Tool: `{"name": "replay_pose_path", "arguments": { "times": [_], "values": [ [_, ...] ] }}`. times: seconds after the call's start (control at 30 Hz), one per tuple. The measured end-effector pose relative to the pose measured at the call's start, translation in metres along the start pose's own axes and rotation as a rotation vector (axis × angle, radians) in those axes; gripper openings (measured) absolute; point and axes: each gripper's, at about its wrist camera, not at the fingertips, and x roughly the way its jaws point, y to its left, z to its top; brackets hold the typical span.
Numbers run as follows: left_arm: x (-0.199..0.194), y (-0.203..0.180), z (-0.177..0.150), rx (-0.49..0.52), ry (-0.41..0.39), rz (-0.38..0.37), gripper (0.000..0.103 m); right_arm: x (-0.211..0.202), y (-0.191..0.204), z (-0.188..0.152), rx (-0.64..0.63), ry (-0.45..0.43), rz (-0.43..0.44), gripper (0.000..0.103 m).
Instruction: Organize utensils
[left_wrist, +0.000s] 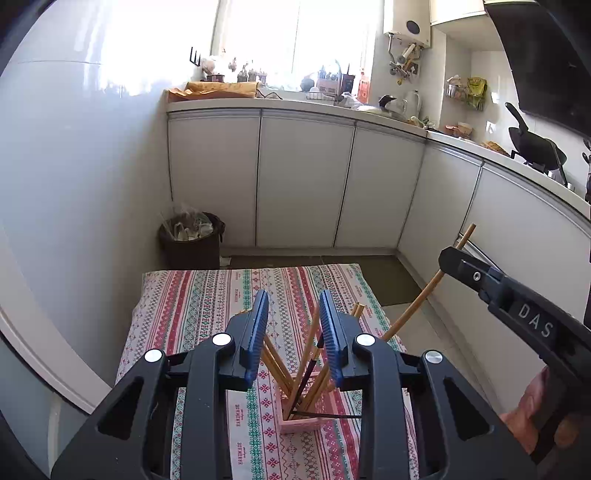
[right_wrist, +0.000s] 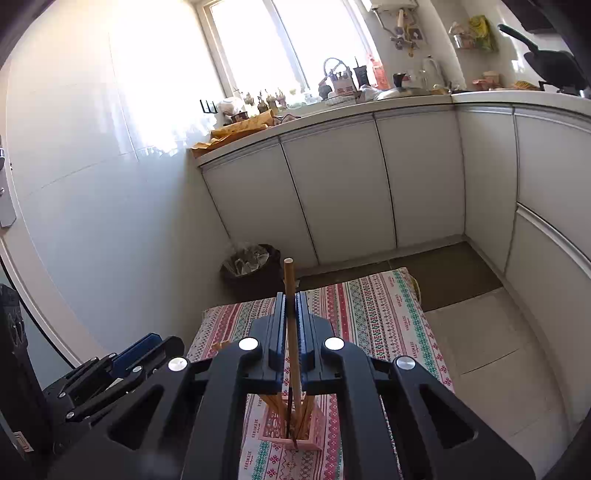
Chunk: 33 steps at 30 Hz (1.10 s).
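Note:
A pink slotted holder (left_wrist: 297, 419) stands on the patterned tablecloth (left_wrist: 207, 306) and holds several wooden chopsticks (left_wrist: 273, 363). My left gripper (left_wrist: 293, 306) is open and empty, hovering above the holder. My right gripper (right_wrist: 291, 306) is shut on one wooden chopstick (right_wrist: 290, 288), whose dark lower tip reaches down into the holder (right_wrist: 290, 430). In the left wrist view the right gripper (left_wrist: 448, 256) comes in from the right with that chopstick (left_wrist: 424, 291) slanting down toward the holder.
The small cloth-covered table stands on a tiled floor in a kitchen corner. A dark waste bin (left_wrist: 192, 238) stands beyond the table's far left corner. White cabinets (left_wrist: 303, 181) with a cluttered counter run behind and along the right.

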Motion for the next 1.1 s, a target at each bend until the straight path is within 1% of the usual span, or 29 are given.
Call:
{"name": "replay_pose_path", "arguments": {
  "times": [0.1, 0.23, 0.47, 0.57, 0.63, 0.67, 0.7, 0.73, 0.77, 0.83, 1.03, 1.1],
  "values": [
    [0.000, 0.004, -0.001, -0.006, 0.003, 0.011, 0.033, 0.009, 0.007, -0.009, -0.009, 0.038, 0.008, 0.008],
    [0.004, 0.012, -0.007, -0.023, 0.023, 0.033, 0.033, 0.011, 0.013, -0.018, -0.032, 0.055, -0.009, 0.009],
    [-0.002, 0.019, -0.012, -0.043, 0.029, 0.033, 0.033, 0.001, 0.014, -0.023, -0.047, 0.063, -0.034, 0.009],
    [-0.007, 0.019, -0.015, -0.040, 0.026, 0.032, 0.039, -0.006, 0.015, -0.028, -0.060, 0.068, -0.050, 0.009],
    [-0.012, 0.018, -0.018, -0.039, 0.024, 0.035, 0.045, -0.010, 0.015, -0.032, -0.063, 0.073, -0.058, 0.010],
    [-0.014, 0.018, -0.020, -0.039, 0.024, 0.038, 0.046, -0.012, 0.015, -0.034, -0.063, 0.076, -0.062, 0.011],
    [-0.017, 0.018, -0.022, -0.039, 0.023, 0.040, 0.051, -0.015, 0.016, -0.036, -0.064, 0.077, -0.063, 0.014],
    [-0.020, 0.018, -0.025, -0.039, 0.023, 0.042, 0.054, -0.018, 0.016, -0.040, -0.065, 0.077, -0.067, 0.025],
    [-0.023, 0.018, -0.027, -0.041, 0.021, 0.045, 0.056, -0.023, 0.016, -0.043, -0.062, 0.074, -0.065, 0.037],
    [-0.029, 0.019, -0.031, -0.044, 0.020, 0.048, 0.059, -0.031, 0.017, -0.049, -0.062, 0.065, -0.070, 0.048],
    [-0.045, 0.016, -0.043, -0.038, 0.025, 0.048, 0.062, -0.049, 0.015, -0.068, -0.079, 0.078, -0.103, 0.048],
    [-0.051, 0.016, -0.048, -0.035, 0.024, 0.050, 0.065, -0.053, 0.012, -0.074, -0.081, 0.083, -0.122, 0.048]
  ]
}}
